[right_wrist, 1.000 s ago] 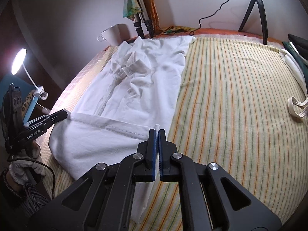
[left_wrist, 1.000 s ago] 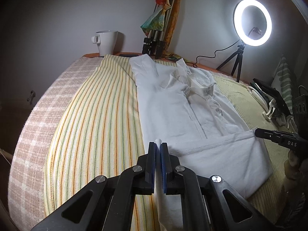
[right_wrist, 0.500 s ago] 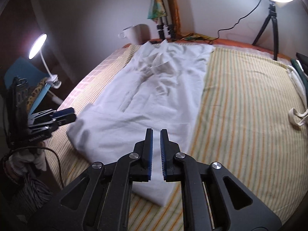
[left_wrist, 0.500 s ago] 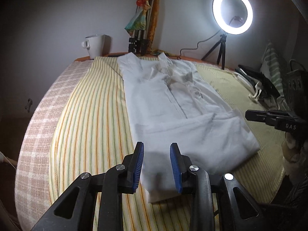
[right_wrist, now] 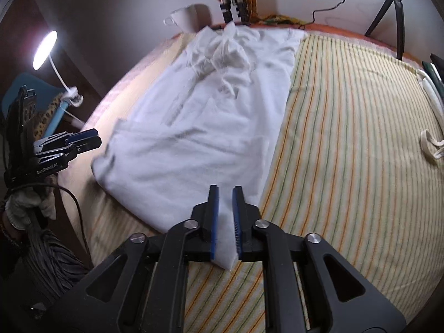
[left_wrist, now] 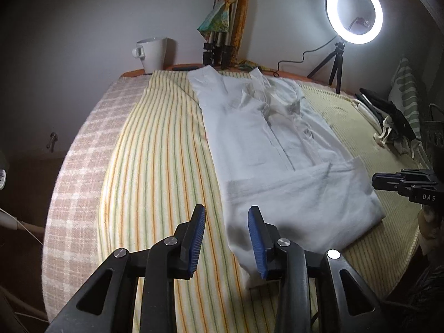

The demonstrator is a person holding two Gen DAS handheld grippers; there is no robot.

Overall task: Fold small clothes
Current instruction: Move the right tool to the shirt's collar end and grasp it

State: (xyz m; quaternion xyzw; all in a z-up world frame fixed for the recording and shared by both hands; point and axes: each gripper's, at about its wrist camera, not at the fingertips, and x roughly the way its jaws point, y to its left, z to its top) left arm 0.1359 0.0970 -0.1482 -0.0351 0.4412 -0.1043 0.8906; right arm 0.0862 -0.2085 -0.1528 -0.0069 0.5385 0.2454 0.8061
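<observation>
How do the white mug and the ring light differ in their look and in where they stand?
The white mug is solid, unlit and has a handle; the ring light is a hollow glowing circle. The mug stands straight on the far edge behind the striped cloth, left of the white garment; the ring light stands raised on a small black tripod, right of the garment. A cable runs to the ring light, none to the mug. Both are white.

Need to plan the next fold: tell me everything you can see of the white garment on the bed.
The white garment looks like thin, creased cotton with a collar and front placket. It lies flat lengthwise on the striped cover, sides folded in, near end folded up over the body. Nothing grips it.
</observation>
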